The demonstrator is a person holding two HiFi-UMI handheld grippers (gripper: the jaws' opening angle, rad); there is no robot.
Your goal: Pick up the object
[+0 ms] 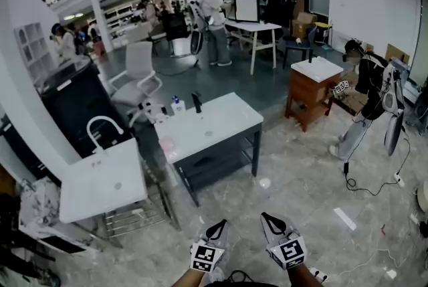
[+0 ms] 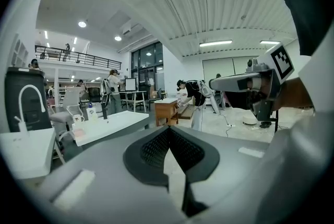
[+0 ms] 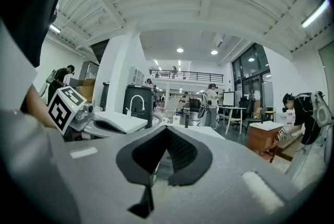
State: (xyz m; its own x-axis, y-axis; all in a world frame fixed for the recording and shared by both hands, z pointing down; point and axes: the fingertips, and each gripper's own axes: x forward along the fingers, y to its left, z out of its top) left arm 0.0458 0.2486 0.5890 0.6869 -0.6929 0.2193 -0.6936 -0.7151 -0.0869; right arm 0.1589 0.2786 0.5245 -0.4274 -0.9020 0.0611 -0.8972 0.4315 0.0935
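Observation:
Both grippers hover low in the head view, side by side over the marble floor and well short of the white table (image 1: 221,122). My left gripper (image 1: 218,227) is shut with nothing in it; in its own view the pads meet at the tip (image 2: 168,129). My right gripper (image 1: 269,219) is also shut and empty, jaws meeting in its own view (image 3: 167,129). On the table's far left stand a blue-capped bottle (image 1: 176,105), a black faucet (image 1: 196,102) and a white cup (image 1: 160,112), with a pink item (image 1: 166,144) nearer the front. Each gripper shows in the other's view: right gripper (image 2: 245,82), left gripper (image 3: 112,125).
A second white sink counter (image 1: 100,182) with a curved white faucet (image 1: 103,128) stands at the left. A wooden cabinet (image 1: 311,95) and a bending person (image 1: 364,102) are at the right. Cables (image 1: 374,185) trail on the floor. A white chair (image 1: 137,71) stands behind the table.

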